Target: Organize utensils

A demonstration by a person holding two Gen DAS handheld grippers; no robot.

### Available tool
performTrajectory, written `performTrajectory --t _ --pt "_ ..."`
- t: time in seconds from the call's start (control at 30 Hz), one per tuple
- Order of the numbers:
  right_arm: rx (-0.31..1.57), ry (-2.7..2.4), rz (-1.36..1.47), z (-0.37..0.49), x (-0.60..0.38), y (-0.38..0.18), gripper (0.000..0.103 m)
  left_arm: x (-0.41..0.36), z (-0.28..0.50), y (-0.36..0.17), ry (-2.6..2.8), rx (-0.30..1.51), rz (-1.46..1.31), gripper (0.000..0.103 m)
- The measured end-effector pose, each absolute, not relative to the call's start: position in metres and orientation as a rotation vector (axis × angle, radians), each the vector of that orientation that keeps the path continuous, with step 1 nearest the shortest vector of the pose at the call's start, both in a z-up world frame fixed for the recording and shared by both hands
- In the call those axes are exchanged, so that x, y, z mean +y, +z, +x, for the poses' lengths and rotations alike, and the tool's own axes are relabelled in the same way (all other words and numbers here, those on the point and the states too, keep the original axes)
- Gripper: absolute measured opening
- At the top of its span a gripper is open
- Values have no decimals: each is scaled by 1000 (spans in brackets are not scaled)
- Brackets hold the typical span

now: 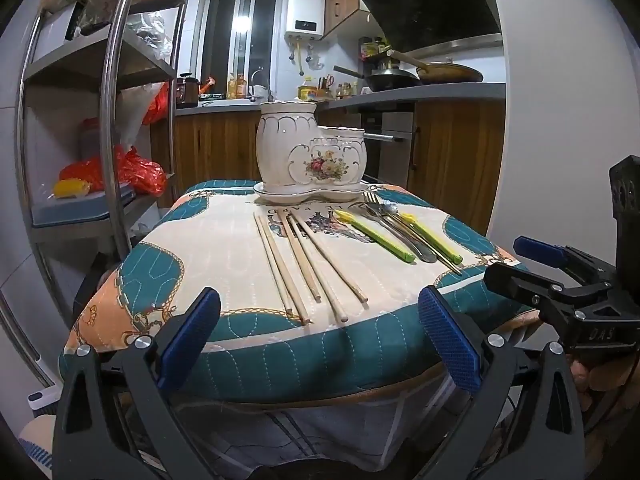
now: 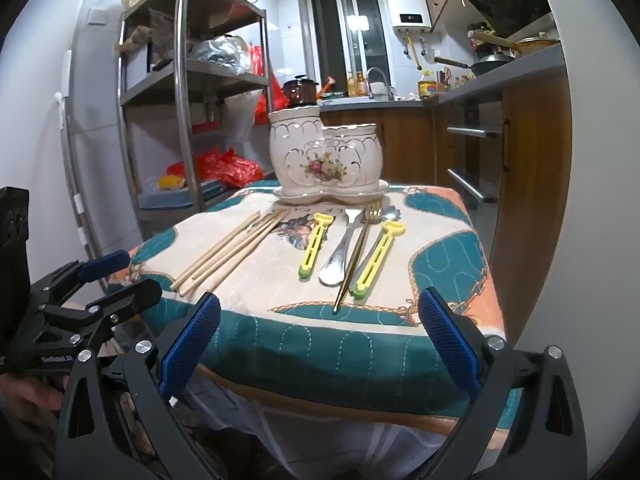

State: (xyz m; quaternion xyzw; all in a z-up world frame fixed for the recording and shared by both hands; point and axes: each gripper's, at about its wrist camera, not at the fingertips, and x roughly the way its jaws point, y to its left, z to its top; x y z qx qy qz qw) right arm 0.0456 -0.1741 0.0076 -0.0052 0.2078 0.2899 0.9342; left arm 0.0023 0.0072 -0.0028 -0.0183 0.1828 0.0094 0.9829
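Left gripper [image 1: 320, 344] and right gripper [image 2: 320, 344]: jaws wide apart, nothing between them, both at the near edge of the cloth [image 1: 224, 248]. Chopsticks [image 1: 308, 264] lie loose just ahead of the left gripper; spoon [image 2: 340, 248], fork [image 2: 360, 252] and two yellow tools [image 2: 378, 256] lie ahead of the right. Holder [image 1: 312, 152] stands empty-looking at the far edge, beyond all utensils.

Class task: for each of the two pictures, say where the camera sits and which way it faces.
Left wrist view: on the left hand-held gripper, open, facing the chopsticks and holder; the right hand-held gripper shows at the right edge.
Right wrist view: on the right hand-held gripper, open, facing the spoon and fork; the left one shows at the left edge.
Shared: cloth, holder, chopsticks, cutlery, kitchen behind.
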Motion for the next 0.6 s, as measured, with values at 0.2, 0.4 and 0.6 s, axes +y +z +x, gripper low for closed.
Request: performTrajectory --t 0.2,0.4,0.6 --pt "429 593 -14 48 -171 6 98 7 2 -3 23 369 -43 98" --pt "428 596 -15 47 -171 5 98 8 3 -3 25 374 -42 98" --pt "430 594 -14 47 -170 6 98 9 3 -3 25 376 -45 98"
